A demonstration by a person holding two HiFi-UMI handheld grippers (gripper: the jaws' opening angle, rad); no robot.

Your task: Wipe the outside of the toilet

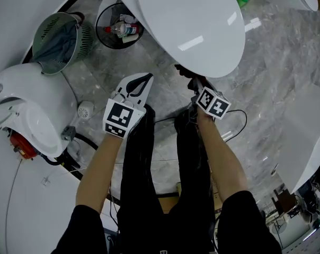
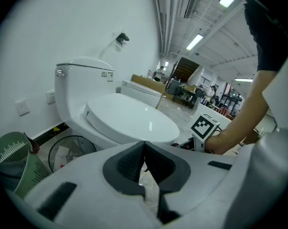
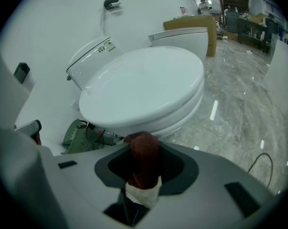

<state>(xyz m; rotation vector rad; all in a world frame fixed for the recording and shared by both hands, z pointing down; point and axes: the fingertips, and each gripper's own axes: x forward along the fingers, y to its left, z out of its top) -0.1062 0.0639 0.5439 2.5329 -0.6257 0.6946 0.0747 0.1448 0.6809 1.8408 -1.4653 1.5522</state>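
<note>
The white toilet (image 1: 186, 25) stands with its lid down at the top of the head view. My right gripper (image 1: 195, 83) is just below the bowl's front rim, shut on a dark red rolled cloth (image 3: 144, 159) with a white scrap at its base. In the right gripper view the cloth's end points at the toilet (image 3: 144, 85) but stays short of the bowl. My left gripper (image 1: 140, 83) hovers over the floor to the left of the bowl, shut with nothing in it. The left gripper view shows the toilet (image 2: 129, 120) and its tank from the side.
A black wire waste bin (image 1: 117, 25) and a green basket (image 1: 59, 36) stand left of the toilet by the wall. Another white toilet (image 1: 27, 110) is at the left, a white fixture (image 1: 308, 142) at the right. A black cable (image 1: 239, 126) lies on the marble floor.
</note>
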